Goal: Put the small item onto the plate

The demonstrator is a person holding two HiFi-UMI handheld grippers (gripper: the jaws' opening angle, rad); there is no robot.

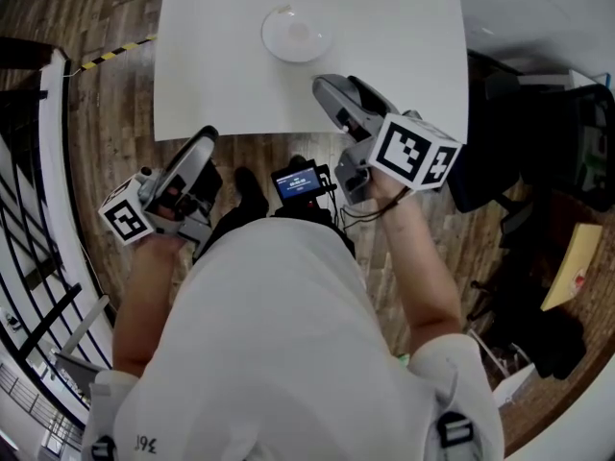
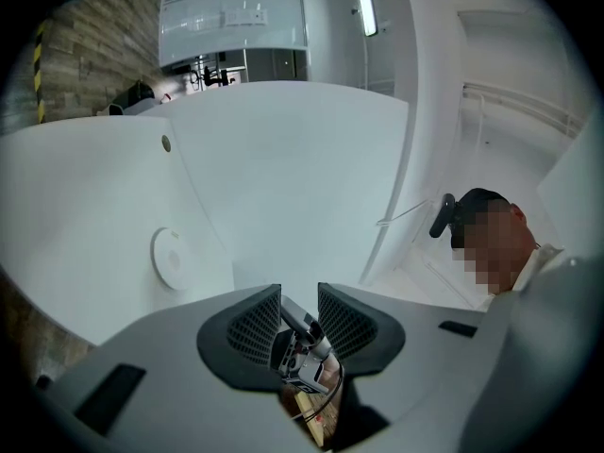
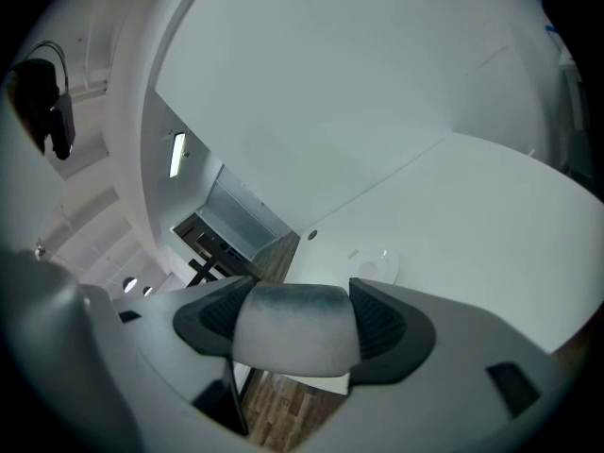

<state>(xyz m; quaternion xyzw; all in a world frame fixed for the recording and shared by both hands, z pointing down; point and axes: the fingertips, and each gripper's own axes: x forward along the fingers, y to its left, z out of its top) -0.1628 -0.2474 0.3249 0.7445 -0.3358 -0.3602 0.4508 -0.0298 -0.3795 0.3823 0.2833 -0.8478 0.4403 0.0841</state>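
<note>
Head view: plate (image 1: 296, 35) empty; right tool (image 3: 297, 314) grips small item (image 3: 294, 336), left tool (image 2: 298, 300) ajar.

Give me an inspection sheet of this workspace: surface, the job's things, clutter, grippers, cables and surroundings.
Surface: white square table, only the plate seen on it.
Job's things: round white plate near the table's far edge, nothing seen in it; pale grey soft roll-shaped item, not yet on the plate.
Clutter: nothing seen on the table.
Grippers: right gripper over the table's near edge, jaws closed on the grey item; left gripper off the table above the floor, jaws narrowly apart, nothing seen gripped.
Cables: thin black cable by the small black screen device at the person's chest.
Surroundings: wood-plank floor, yellow-black striped tape, dark railing at left.
</note>
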